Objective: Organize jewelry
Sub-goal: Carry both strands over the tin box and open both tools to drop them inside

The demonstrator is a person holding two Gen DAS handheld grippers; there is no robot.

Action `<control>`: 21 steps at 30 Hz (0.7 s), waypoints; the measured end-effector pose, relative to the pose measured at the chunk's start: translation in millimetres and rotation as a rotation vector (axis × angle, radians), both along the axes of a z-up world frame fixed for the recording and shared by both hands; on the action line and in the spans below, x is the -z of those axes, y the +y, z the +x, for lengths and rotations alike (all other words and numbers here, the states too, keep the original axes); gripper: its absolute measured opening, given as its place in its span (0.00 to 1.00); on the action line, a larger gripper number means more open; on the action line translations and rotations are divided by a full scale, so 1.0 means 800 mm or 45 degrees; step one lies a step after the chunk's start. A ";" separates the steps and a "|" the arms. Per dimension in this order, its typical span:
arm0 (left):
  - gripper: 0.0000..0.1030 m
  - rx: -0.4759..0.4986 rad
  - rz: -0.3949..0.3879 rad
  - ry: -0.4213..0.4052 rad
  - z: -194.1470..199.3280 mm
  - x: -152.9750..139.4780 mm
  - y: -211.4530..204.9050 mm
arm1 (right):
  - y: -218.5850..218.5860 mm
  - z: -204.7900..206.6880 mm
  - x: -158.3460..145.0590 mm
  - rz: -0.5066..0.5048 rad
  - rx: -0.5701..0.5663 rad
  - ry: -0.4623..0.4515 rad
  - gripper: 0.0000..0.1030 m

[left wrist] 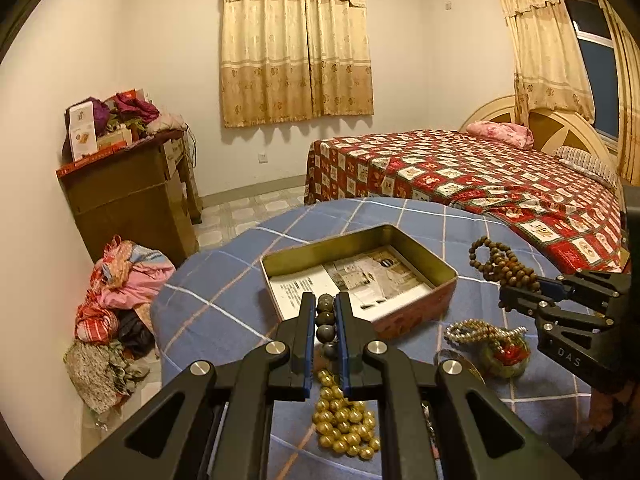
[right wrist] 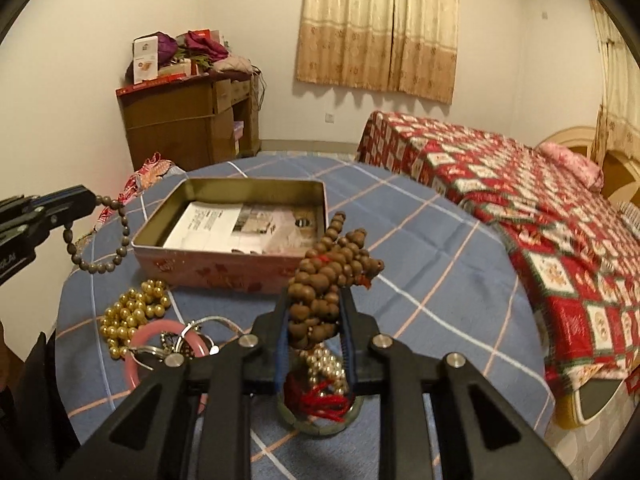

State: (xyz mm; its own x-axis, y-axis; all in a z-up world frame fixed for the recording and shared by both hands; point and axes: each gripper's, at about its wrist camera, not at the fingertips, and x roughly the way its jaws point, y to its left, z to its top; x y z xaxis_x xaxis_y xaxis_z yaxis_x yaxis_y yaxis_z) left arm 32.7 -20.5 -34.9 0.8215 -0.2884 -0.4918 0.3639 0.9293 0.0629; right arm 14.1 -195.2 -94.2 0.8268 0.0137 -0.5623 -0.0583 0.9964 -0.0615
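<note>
An open metal tin (left wrist: 434, 264) (right wrist: 160, 228) lined with printed paper sits on the blue plaid tablecloth. My left gripper (left wrist: 325, 312) (right wrist: 86, 200) is shut on a grey bead bracelet (left wrist: 325, 322) (right wrist: 102, 236), held above the cloth just before the tin. My right gripper (right wrist: 316, 308) (left wrist: 505, 300) is shut on a bunch of brown wooden beads (right wrist: 332, 280) (left wrist: 502, 262), held above the table right of the tin. A gold bead necklace (left wrist: 346, 420) (right wrist: 132, 312) lies on the cloth.
A pearl strand (left wrist: 476, 330) (right wrist: 326, 364), a green bangle with red thread (left wrist: 506, 354) (right wrist: 320, 412), a pink bangle (right wrist: 134, 368) and metal rings lie on the table (left wrist: 216, 292). A bed (left wrist: 480, 184), a cabinet (left wrist: 132, 200) and a clothes pile (left wrist: 116, 320) stand beyond.
</note>
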 end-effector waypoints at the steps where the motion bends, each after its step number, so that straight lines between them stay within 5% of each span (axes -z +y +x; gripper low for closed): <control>1: 0.09 -0.003 0.003 -0.005 0.002 -0.002 0.000 | 0.001 0.001 -0.002 -0.007 -0.004 -0.007 0.23; 21: 0.09 -0.061 0.122 -0.053 0.094 -0.011 -0.015 | 0.019 0.081 -0.035 -0.116 -0.099 -0.091 0.23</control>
State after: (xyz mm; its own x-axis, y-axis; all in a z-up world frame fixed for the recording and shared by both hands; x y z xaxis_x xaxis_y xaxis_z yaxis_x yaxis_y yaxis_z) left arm 108.2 -32.7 -25.7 0.8536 -0.2018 -0.4802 0.3145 0.9346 0.1663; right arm 78.8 -179.9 -65.9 0.8631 0.0308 -0.5041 -0.1271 0.9792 -0.1579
